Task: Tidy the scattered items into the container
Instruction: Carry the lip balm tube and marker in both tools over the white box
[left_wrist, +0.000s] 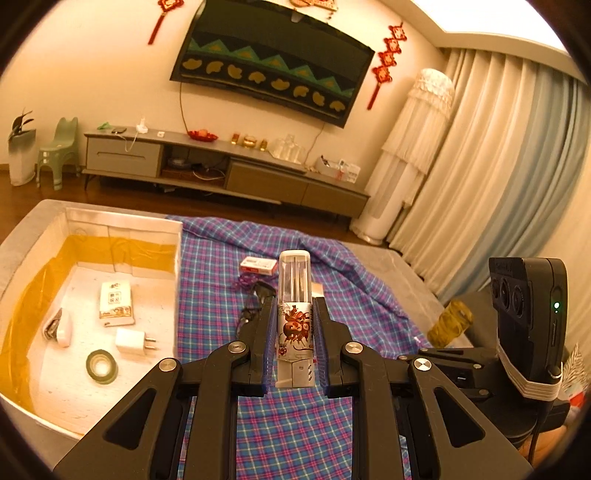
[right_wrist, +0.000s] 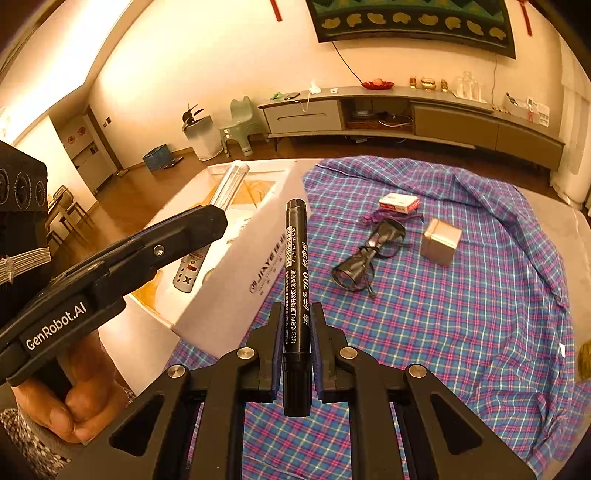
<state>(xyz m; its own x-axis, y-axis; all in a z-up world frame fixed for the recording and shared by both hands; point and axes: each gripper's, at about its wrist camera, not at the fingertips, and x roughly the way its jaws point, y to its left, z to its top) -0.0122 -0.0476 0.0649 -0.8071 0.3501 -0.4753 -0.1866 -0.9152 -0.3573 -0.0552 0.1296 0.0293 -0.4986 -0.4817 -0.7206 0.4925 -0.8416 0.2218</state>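
Note:
My left gripper (left_wrist: 293, 306) is shut on a white lighter-like case (left_wrist: 294, 317) with a clear top and red cartoon print, held above the plaid cloth beside the white cardboard box (left_wrist: 177, 266). The case also shows in the right wrist view (right_wrist: 210, 229), over the box (right_wrist: 236, 266). My right gripper (right_wrist: 295, 314) is shut on a black marker (right_wrist: 294, 273), held upright above the cloth near the box's side. On the cloth lie black glasses (right_wrist: 369, 251), a red-and-white pack (right_wrist: 399, 203) and a small silver box (right_wrist: 441, 242).
The box holds a white charger plug (left_wrist: 133, 341), a tape roll (left_wrist: 101, 366), a printed packet (left_wrist: 115, 302) and a white clip-like item (left_wrist: 59, 326). Plaid cloth (right_wrist: 461, 325) covers the grey table. A yellowish bundle (left_wrist: 450, 323) lies at the right.

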